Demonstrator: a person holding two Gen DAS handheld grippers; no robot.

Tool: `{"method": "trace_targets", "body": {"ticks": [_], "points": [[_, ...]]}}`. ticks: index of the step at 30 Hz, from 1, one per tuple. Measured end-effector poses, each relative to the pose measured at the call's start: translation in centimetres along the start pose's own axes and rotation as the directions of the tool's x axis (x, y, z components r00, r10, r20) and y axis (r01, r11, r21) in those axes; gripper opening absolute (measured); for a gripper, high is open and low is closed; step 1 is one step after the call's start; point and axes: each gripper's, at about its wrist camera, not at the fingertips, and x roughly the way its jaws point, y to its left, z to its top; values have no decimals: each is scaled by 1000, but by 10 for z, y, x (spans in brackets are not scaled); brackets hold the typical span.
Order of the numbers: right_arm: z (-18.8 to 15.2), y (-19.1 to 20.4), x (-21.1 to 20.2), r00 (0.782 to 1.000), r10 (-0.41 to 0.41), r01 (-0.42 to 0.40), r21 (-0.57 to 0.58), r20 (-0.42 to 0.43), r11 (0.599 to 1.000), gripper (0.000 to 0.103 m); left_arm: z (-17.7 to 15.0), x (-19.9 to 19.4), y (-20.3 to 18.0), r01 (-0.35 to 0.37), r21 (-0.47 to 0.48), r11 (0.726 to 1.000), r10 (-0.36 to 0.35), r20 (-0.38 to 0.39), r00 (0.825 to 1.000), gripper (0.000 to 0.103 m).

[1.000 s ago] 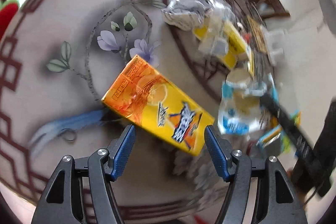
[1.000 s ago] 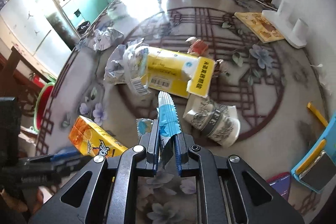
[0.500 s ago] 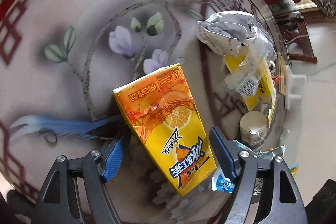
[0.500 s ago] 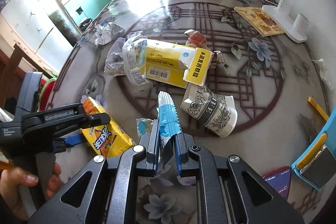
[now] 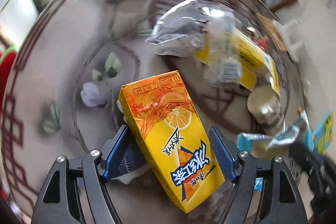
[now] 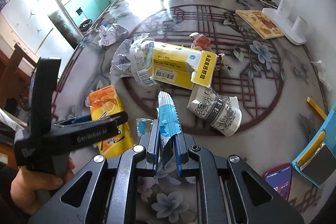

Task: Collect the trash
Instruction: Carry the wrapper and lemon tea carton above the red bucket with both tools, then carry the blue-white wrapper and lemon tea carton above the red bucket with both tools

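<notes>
An orange-yellow juice carton (image 5: 170,135) lies on the patterned table, between the open fingers of my left gripper (image 5: 169,140); the left finger touches its side, the right stands slightly apart. It also shows in the right wrist view (image 6: 109,110), with the left gripper (image 6: 94,129) over it. My right gripper (image 6: 167,138) is shut on a blue and white wrapper (image 6: 167,114), held above the table. A torn yellow box (image 6: 180,68), a crushed paper cup (image 6: 216,113) and crumpled paper (image 6: 109,34) lie beyond.
A wooden board (image 6: 259,23) and a white holder (image 6: 285,23) stand at the far right. A phone (image 6: 277,180) and a blue case (image 6: 317,152) lie at the near right. A small blue wrapper (image 6: 143,124) lies beside my right gripper.
My left gripper has moved forward around the juice carton, which now sits deeper between its fingers and more lengthwise. My right gripper keeps hold of the wrapper, nearly still.
</notes>
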Motion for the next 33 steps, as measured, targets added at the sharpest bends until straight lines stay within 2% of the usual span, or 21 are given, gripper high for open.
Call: {"method": "trace_targets", "body": {"ticks": [4,8,13,17,24,33], "points": [[2,3,-2,1000,-5,5,8,8,1000,12,0,-9,12,44,22,999,-45,11,999,72],[8,12,-7,1000,-4,4,3,29,1000,12,5,-44,26,21,85,996,-30,110,994,72],[21,35,-14,997,11,-10,-15,71,1000,12,13,-100,55,-40,119,992,8,254,967,72],[34,60,-17,995,20,-15,-51,98,999,12,18,-136,84,-70,91,993,36,333,942,72],[49,111,-21,990,37,-20,-122,138,992,12,18,-173,132,-78,39,996,56,403,914,72],[56,157,-24,986,41,-13,-168,164,986,12,13,-203,179,-72,22,997,55,443,895,72]]}}
